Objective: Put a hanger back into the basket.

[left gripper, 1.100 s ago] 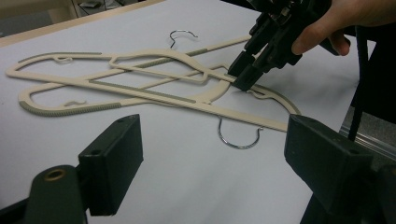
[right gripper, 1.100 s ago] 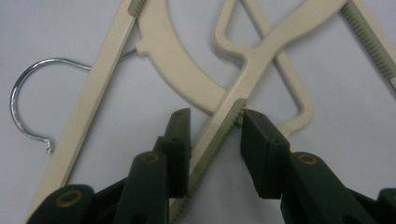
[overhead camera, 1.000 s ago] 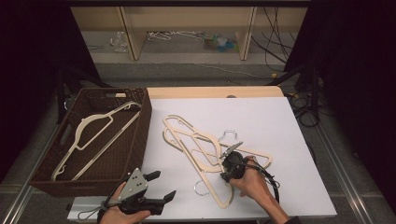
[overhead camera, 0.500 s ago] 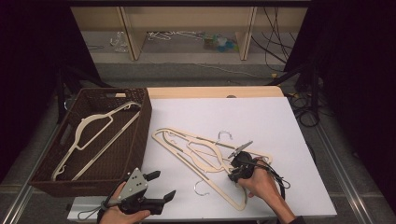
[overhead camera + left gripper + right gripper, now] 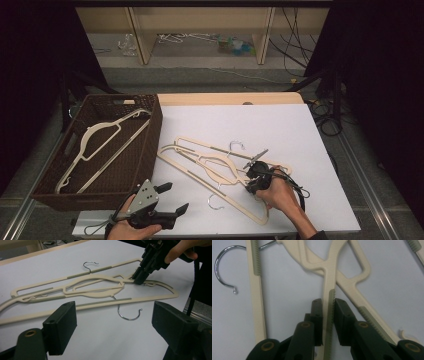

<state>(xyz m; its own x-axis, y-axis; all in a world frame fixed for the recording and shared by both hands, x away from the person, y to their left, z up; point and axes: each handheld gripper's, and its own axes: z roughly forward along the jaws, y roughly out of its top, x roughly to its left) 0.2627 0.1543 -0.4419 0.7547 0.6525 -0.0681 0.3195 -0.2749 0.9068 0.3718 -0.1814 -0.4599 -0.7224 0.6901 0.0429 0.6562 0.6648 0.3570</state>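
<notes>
The work in hand looks like clearing cream plastic clothes hangers off the desk (image 5: 300, 130) into the brown wicker basket (image 5: 150, 150) at its left edge, where 1 hanger (image 5: 95, 145) already lies slanted across the bottom.

2 more hangers lie tangled in the middle of the white desk, their arms crossing and their chrome hooks pointing to opposite sides, 1 hook (image 5: 128, 312) curling toward the near edge. The right gripper (image 5: 328, 305) comes down on this pair from the person's right hand (image 5: 280, 195). Its jaws have just been closing and now pinch a hanger arm (image 5: 329, 300) on the ribbed grey non-slip strip, 1 black pad on each flat side. That spot makes sense: the arm is thin enough to fit between the pads, and the ribbing probably gives a surer hold than smooth plastic. In the left gripper view the same grip sits just beside the point where the 2 hangers overlap, so lifting may drag the second hanger along.

The left gripper (image 5: 170, 197) waits near the front edge of the desk, close to the basket's near corner, tilted toward the hangers. Its jaws stand wide apart with nothing between them, and the bare white desk is visible in the gap. Held there, it seems ready to steady the tangle or take the second hanger once the first comes free.
</notes>
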